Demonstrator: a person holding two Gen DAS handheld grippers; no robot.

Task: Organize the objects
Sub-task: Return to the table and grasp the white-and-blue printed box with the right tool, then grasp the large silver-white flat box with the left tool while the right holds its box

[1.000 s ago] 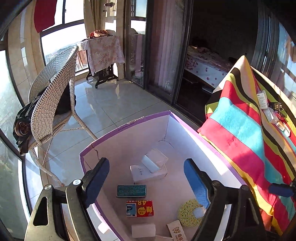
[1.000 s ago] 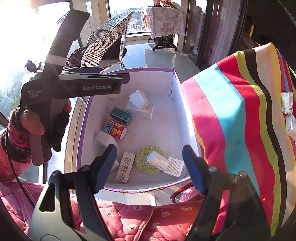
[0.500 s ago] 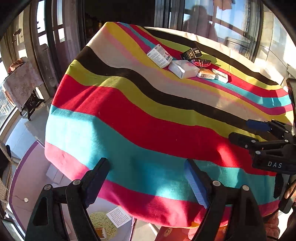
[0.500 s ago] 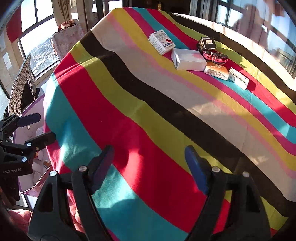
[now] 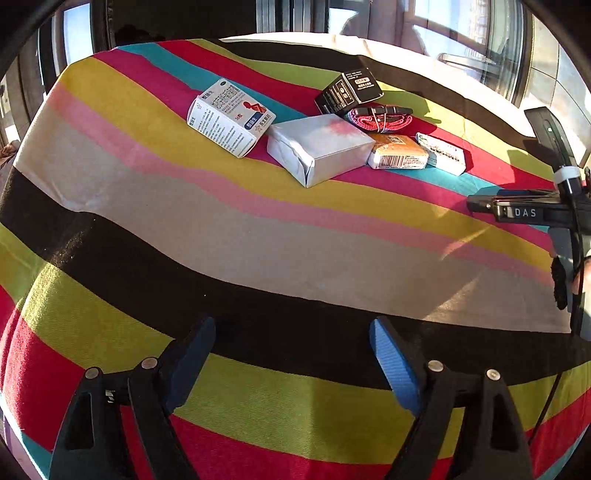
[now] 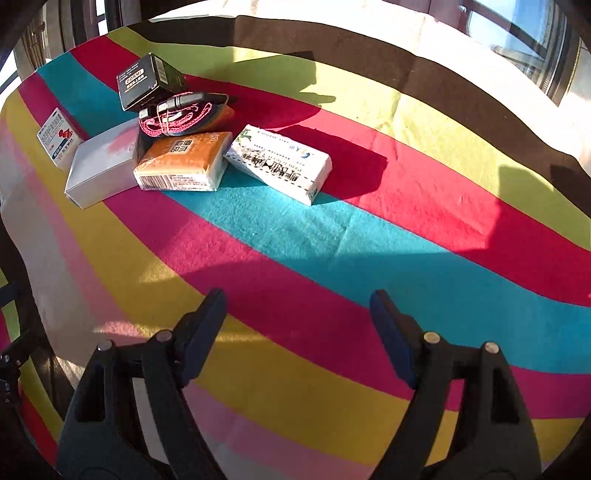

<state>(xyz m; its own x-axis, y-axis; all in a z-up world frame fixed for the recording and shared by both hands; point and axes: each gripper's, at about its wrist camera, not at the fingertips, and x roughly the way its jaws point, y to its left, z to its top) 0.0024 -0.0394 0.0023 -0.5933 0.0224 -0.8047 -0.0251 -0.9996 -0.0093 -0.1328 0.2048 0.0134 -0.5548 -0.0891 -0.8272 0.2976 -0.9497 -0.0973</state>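
Several small packages lie in a cluster on the striped tablecloth (image 5: 258, 251). A white medicine box (image 5: 231, 116), a plain white box (image 5: 319, 147), a black box (image 5: 349, 90), a pink cord bundle (image 5: 378, 118), an orange pack (image 5: 399, 151) and a white-green pack (image 5: 441, 153) show in the left wrist view. The right wrist view shows the white-green pack (image 6: 279, 162), orange pack (image 6: 183, 160), plain box (image 6: 101, 166), black box (image 6: 147, 81) and cord (image 6: 181, 114). My left gripper (image 5: 291, 343) is open and empty, well short of them. My right gripper (image 6: 297, 314) is open and empty, nearer the white-green pack.
The table's rounded edge drops away at the left (image 5: 22, 155). The right gripper's body (image 5: 535, 212) shows at the right of the left wrist view. Windows (image 5: 461, 26) stand behind the table.
Both grippers have swung from the purple-rimmed box on the floor to the table and moved forward over the cloth toward the cluster. Both stayed open and empty.
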